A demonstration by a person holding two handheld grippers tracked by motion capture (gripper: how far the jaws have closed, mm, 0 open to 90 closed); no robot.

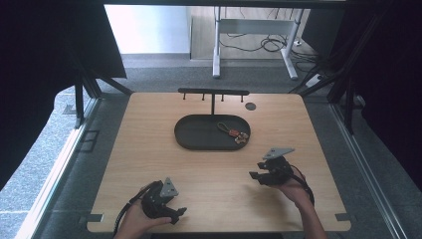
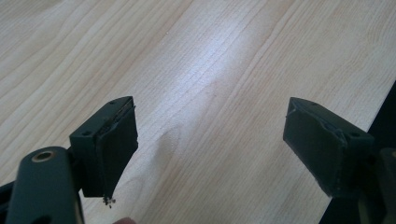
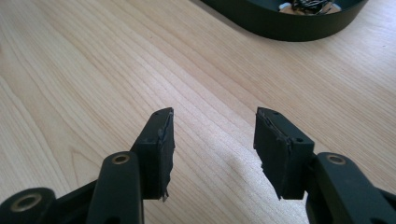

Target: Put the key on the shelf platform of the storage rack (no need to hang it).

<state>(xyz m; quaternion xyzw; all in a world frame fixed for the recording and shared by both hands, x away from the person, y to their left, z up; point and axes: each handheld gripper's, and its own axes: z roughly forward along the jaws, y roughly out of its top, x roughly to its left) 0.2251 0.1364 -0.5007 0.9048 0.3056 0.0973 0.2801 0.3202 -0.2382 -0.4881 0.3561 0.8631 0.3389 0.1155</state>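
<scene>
On the wooden table [image 1: 209,164], the black oval tray [image 1: 194,137] lies toward the far middle, and everything else sits around it. Just behind the tray stands a black hook rack [image 1: 213,92], with a small dark disc [image 1: 250,106] to the rack's right. In the tray's right end lies a keychain [image 1: 234,132] with a looped cord. Near and right of the tray, the right gripper [image 1: 256,177] hovers, jaws partly apart and empty over bare wood. Well nearer and left of the tray, the left gripper [image 1: 180,214] rests with jaws spread wide, nothing between them
</scene>
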